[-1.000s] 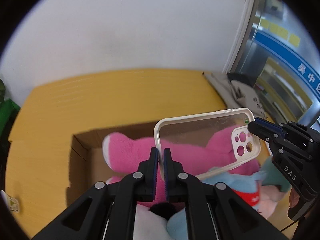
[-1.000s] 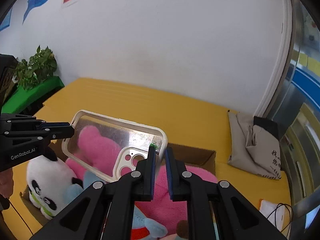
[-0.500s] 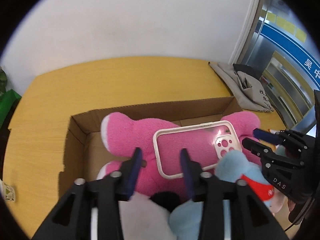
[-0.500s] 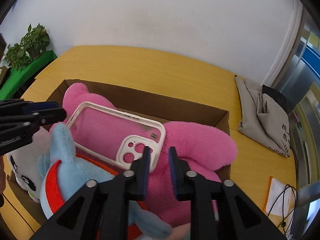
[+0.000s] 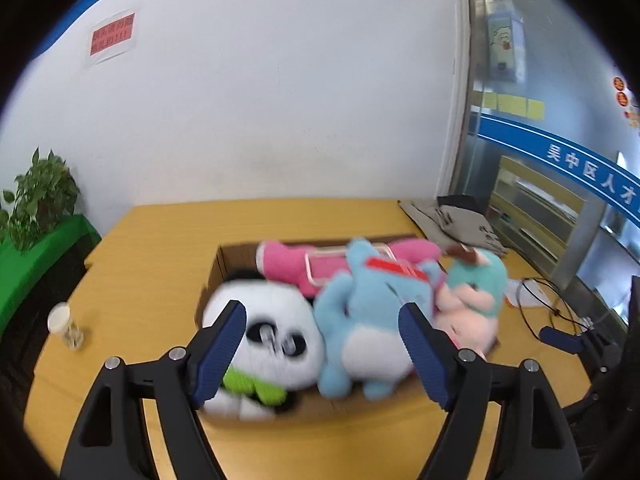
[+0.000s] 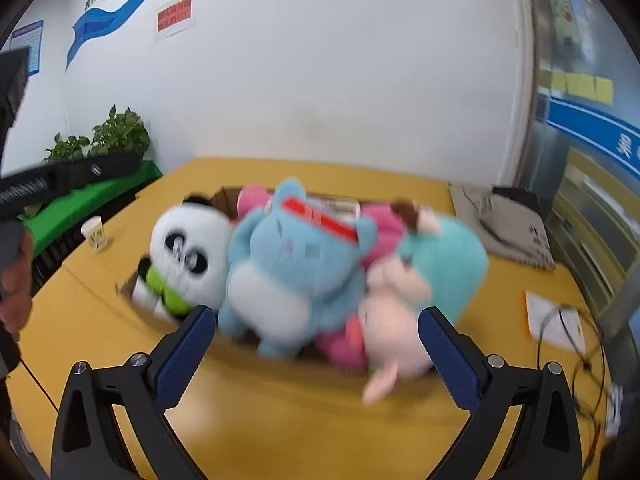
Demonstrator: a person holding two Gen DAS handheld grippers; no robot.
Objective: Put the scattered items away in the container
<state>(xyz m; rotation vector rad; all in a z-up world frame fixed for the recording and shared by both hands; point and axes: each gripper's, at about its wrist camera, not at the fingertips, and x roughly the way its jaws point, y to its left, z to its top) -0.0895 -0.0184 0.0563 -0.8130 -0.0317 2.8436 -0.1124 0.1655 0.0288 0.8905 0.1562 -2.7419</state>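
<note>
Cardboard box sits on the yellow wooden surface, packed so full that the toys bulge above its rim. At its far side lies a pink plush, and flat on top of that rests the clear phone case with its pale frame — in the box, touched by neither tool. In front of the pink plush a panda plush with a green scarf fills the left end, a light-blue plush with a red band lies in the middle, and a teal-and-peach plush crowds the right end, hanging partly over the edge. The left gripper hangs nearer the camera than the box, its blue-padded fingers spread apart after just having been opening, with nothing between them. The right gripper is likewise spread wide, its jaws having just opened too — empty, hovering over bare surface in front of the box. Off to the left a small white-capped jar stands alone on the surface; to the right lie a grey cloth bag, a sheet of paper and a looped black cable. A potted green plant stands beyond the surface's left edge, against the white wall.
</note>
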